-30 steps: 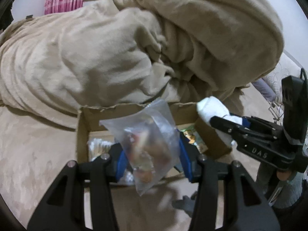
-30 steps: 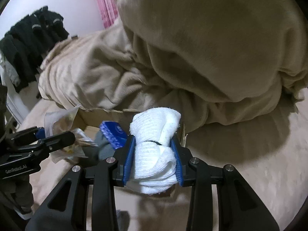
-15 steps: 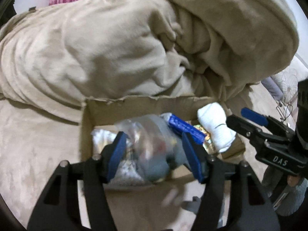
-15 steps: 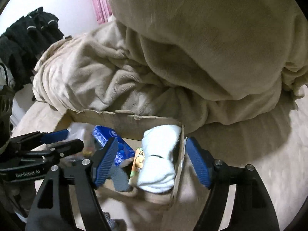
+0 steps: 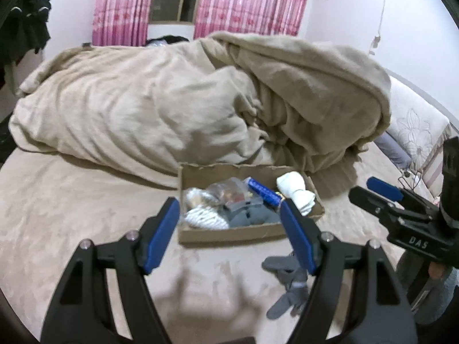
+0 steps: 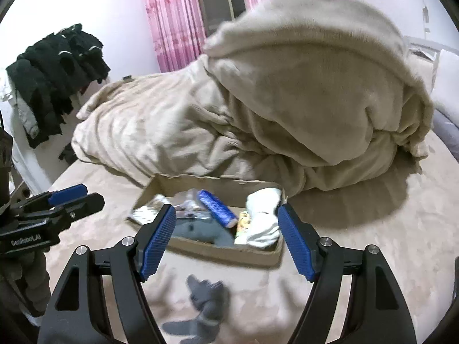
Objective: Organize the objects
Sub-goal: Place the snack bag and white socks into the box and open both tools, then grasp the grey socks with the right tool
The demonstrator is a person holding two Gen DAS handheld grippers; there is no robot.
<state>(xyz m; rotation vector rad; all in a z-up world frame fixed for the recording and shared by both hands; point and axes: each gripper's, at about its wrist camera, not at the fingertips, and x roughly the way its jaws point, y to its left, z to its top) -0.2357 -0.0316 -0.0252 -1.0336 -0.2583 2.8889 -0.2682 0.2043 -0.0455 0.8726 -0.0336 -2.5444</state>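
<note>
A shallow cardboard box [image 5: 229, 234] [image 6: 223, 250] sits on the beige bed. In it lie a white rolled sock [image 5: 295, 190] [image 6: 262, 215] at the right, a clear plastic bag [image 5: 229, 192], a blue packet [image 5: 264, 192] [image 6: 218, 207], a white bundle [image 5: 203, 216] and a grey cloth [image 5: 252, 215] [image 6: 198, 229]. A grey glove [image 5: 287, 289] [image 6: 203, 304] lies on the bed in front of the box. My left gripper [image 5: 229, 238] is open and empty, held back from the box. My right gripper [image 6: 225, 240] is open and empty too, also back from the box.
A big heaped beige blanket [image 5: 200, 100] [image 6: 272, 100] lies right behind the box. Pink curtains [image 5: 249, 0] and a white wall stand at the back. Dark clothes [image 6: 57, 68] hang at the left. A pillow [image 5: 416, 132] lies at the right.
Both grippers opened: the left let the plastic bag drop into the box, the right let the white sock go into its right end. Both then pulled back and up from the box.
</note>
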